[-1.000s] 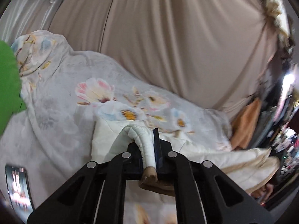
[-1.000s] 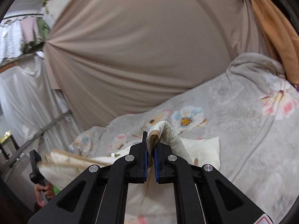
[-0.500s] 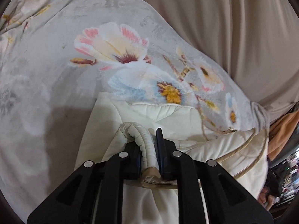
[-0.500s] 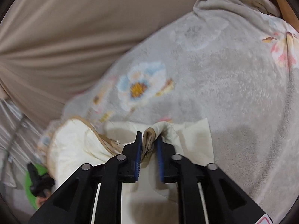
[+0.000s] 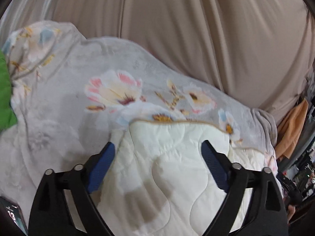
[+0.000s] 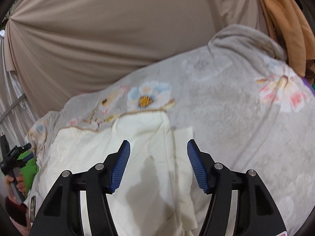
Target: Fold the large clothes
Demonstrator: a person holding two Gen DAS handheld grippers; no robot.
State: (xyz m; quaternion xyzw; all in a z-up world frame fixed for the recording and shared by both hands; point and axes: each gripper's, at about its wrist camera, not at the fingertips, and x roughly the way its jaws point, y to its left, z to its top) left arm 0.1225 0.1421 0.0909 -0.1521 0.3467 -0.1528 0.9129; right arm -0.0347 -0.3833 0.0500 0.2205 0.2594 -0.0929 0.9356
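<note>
A beige curtain (image 5: 196, 29) fills the background in both wrist views, hanging in vertical folds behind the work area.

In front of it, a grey floral blanket (image 5: 59, 102) covers the bed-like surface. It carries printed flowers in pink, blue and yellow. In the right wrist view the same blanket (image 6: 236, 108) rises to a bunched ridge at the upper right.

The cream quilted garment (image 5: 177, 157) lies on the blanket, in the near centre of the left wrist view. Its far edge carries tan piping and lies across the flower print. Wavy stitch lines cross its surface. In the right wrist view the garment (image 6: 147, 147) lies folded, with a layered edge on its right side and a thin flat layer projecting just beyond it.

An orange cloth (image 6: 281, 23) hangs at the upper right, behind the blanket ridge. A green object (image 5: 5, 94) shows at the left edge of the left wrist view.

The left claw (image 5: 158, 154) is spread wide above the garment, with nothing between its blue pads (image 5: 102, 167). The right claw (image 6: 158, 152) is likewise spread wide over the folded garment, pads (image 6: 121, 163) clear of the fabric. The left claw also appears at the left edge of the right wrist view, held in a hand (image 6: 14, 182).
</note>
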